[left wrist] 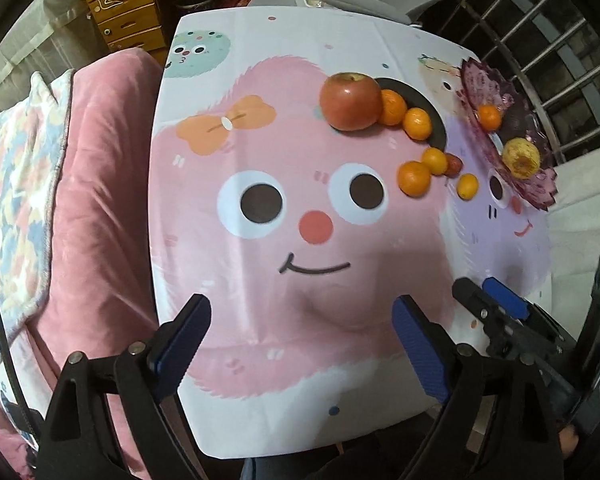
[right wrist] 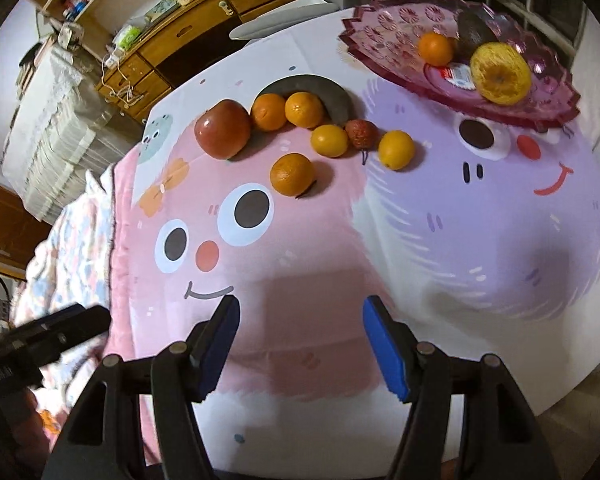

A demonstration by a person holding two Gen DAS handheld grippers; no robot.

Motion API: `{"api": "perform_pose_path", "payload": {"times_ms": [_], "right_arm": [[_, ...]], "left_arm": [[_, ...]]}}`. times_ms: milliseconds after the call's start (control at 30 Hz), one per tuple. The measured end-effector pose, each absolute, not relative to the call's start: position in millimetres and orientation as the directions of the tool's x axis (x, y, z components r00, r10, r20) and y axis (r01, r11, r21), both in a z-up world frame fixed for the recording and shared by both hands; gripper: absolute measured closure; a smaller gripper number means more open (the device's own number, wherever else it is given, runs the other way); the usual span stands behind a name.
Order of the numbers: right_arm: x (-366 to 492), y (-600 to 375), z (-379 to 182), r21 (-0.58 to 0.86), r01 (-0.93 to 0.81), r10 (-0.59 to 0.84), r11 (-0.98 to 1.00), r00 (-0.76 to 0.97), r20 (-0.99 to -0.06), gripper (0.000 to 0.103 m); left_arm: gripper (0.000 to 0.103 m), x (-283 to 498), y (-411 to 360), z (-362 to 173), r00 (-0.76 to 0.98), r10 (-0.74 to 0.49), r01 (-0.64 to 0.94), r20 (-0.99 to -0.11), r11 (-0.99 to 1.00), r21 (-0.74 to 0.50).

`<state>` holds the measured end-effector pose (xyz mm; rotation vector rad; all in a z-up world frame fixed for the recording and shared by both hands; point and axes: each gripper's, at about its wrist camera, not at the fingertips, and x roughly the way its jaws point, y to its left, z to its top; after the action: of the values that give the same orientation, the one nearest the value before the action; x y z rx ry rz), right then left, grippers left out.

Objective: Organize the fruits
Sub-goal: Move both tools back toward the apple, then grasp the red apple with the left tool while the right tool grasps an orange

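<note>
Apple (right wrist: 222, 129), oranges (right wrist: 291, 174) & a small red fruit (right wrist: 361, 132) lie loose mid-desk (right wrist: 320, 280); purple dish (right wrist: 396, 44) at far R edge holds an orange, a yellow fruit (right wrist: 499, 73) & a dark one. L tongs (left wrist: 302, 338) gape wide, R tongs (right wrist: 302, 346) approx half open, both empty, over near desk, well apart from fruit.

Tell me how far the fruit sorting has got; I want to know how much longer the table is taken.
Done: the purple plate already holds a small orange, a yellow fruit and a dark avocado.

In hand: nothing. The left gripper and right gripper are both open and empty.

Left: the apple, five small oranges such as this one and a small red fruit are on the tablecloth.
</note>
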<state>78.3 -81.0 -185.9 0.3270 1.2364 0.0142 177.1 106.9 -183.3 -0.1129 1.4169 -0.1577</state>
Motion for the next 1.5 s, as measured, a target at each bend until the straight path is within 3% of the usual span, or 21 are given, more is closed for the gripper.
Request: {"api": "perform_pose_path", "payload": {"times_ms": [367,633,1033,1300,1433,1500], "right_arm": [[113.5,-60.4,-184.5,0.071,-0.062,0.092,0.996,0.455,-0.886,0.039],[133.9,-50.7,-196.2,-0.014,-0.247,0.118,0.969,0.513,-0.850,0.039],[162.0,-60.0,-232.3,0.023,-0.320,0.181,0.947,0.473,-0.863,0.043],[171.1,-57.9,-244.5,0.072,-0.335,0.228,0.940,0.455,-0.861,0.047],[174.8,-58.9,-250.4,0.074,-0.325,0.220,0.943,0.442,-0.870,0.051],[176.0,-60.0,-251.5,0.082,-0.319,0.223,0.944,0.436,-0.872,0.056]], "left_arm": [[0.002,251.6,95.7,-180.2,0.141,-0.213,0.010,-0.967,0.977,-0.214],[0.002,312.4,65.0,-194.6,0.132,-0.219,0.015,-0.967,0.976,-0.219],[0.003,361.0,49.7,-236.8,0.123,-0.243,-0.037,-0.962,0.968,-0.250],[0.012,371.6,47.4,-260.0,0.096,-0.297,-0.067,-0.950,0.950,-0.304],[0.031,376.7,43.5,-271.3,0.082,-0.317,-0.076,-0.945,0.943,-0.323],[0.034,378.6,43.0,-276.7,0.074,-0.339,-0.088,-0.938,0.935,-0.344]]}}
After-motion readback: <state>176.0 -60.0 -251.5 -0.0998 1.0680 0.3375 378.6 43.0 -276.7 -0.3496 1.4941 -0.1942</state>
